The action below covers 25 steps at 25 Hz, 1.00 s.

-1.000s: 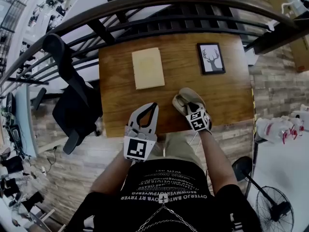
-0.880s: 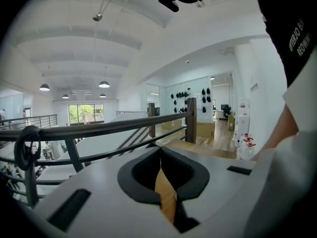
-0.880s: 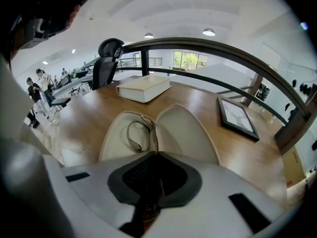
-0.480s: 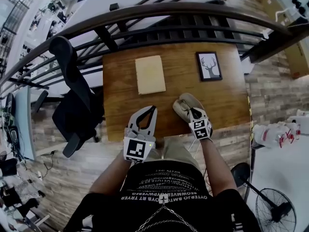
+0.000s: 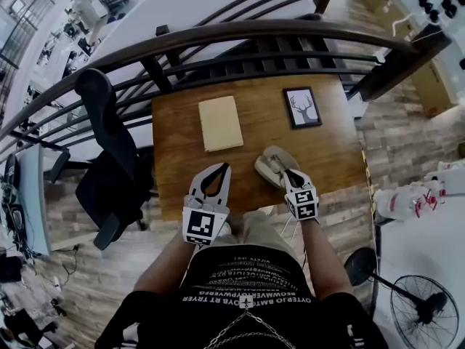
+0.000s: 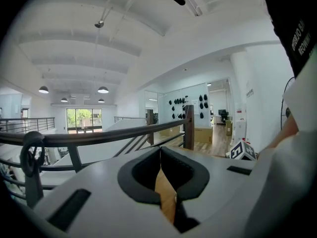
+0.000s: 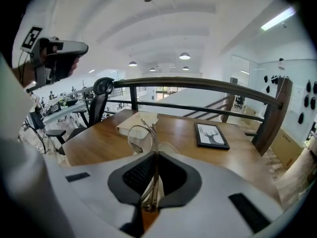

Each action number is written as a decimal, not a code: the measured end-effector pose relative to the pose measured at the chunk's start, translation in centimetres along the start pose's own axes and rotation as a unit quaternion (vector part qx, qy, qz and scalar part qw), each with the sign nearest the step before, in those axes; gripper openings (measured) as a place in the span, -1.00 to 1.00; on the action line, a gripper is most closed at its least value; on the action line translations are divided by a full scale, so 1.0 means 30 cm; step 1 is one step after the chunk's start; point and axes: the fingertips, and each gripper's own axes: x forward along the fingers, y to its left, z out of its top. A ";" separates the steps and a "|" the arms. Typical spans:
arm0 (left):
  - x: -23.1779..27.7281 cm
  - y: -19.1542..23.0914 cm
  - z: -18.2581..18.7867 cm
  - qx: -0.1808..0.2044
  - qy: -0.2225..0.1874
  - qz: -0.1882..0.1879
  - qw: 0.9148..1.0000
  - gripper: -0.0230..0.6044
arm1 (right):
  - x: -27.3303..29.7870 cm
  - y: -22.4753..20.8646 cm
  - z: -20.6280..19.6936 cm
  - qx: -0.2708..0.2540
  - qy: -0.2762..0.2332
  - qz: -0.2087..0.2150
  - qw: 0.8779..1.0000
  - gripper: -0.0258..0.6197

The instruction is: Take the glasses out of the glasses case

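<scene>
The beige glasses case lies open near the front edge of the wooden table. My right gripper hangs just above and in front of it. In the right gripper view that gripper is shut on thin metal-framed glasses, which stick up out of the jaws, one round lens showing. The pale case peeks out just beyond the jaw tips. My left gripper is held over the table's front edge to the left of the case, its tips together with nothing between them.
A tan closed book lies at the table's back left, and a black-framed deer picture at the back right. A dark railing runs behind the table. A black office chair stands at its left side.
My right gripper has risen and drawn back from the case, bringing the glasses up with it. The left gripper has lifted slightly.
</scene>
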 end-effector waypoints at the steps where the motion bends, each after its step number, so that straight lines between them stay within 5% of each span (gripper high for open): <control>1: -0.005 0.002 0.005 0.001 -0.003 -0.001 1.000 -0.84 | -0.021 0.007 0.013 0.004 -0.008 -0.002 1.000 -0.83; 25: -0.139 -0.062 0.116 0.022 -0.044 -0.068 0.996 -0.84 | -0.572 0.223 0.418 0.049 -0.215 -0.035 0.975 -0.83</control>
